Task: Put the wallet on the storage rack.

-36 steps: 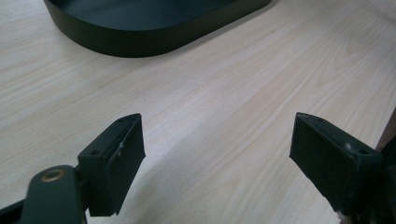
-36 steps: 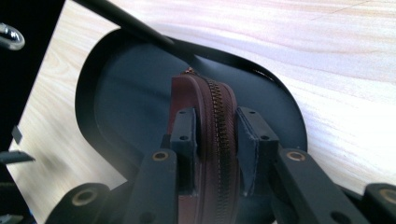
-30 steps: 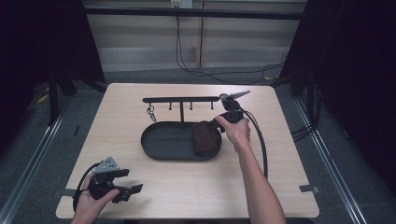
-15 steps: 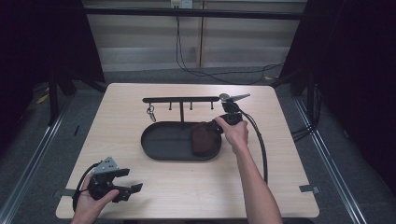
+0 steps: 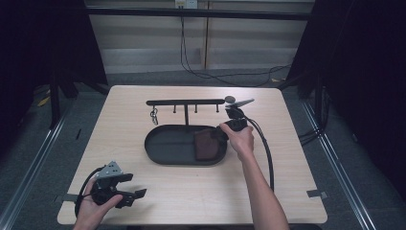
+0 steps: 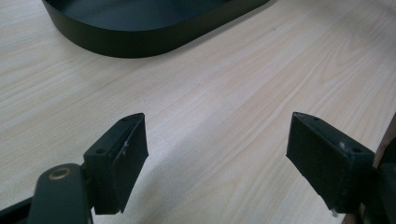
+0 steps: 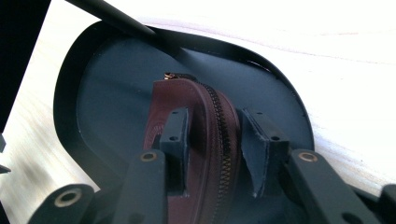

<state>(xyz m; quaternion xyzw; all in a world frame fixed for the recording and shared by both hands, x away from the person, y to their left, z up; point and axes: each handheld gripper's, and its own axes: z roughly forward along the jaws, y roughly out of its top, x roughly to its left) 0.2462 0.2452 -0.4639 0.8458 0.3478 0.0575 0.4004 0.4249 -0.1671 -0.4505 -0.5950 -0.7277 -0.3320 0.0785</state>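
Observation:
A dark red zipped leather pouch (image 5: 206, 146) (image 7: 205, 102) lies in the right end of a black oval tray (image 5: 163, 158) (image 7: 107, 93) at mid-table. My right gripper (image 5: 221, 133) (image 7: 212, 119) reaches into the tray from the right and straddles the pouch. Its jaws have just been opening; the pouch is still between them, with a thin gap at the right pad, so the grip is open. Near the table's front left corner my left gripper (image 5: 136, 191) (image 6: 217, 158) is held open over bare wood with nothing between its jaws.
A black rack (image 5: 186, 102) with several hooks stands on a post just behind the tray, with a key ring (image 5: 154, 115) hanging near its left end. The tray's wall (image 6: 130, 44) lies ahead of the left gripper. Dark floor surrounds the table.
The right gripper's jaws have parted slightly around the pouch. Both hands have stayed nearly where they were.

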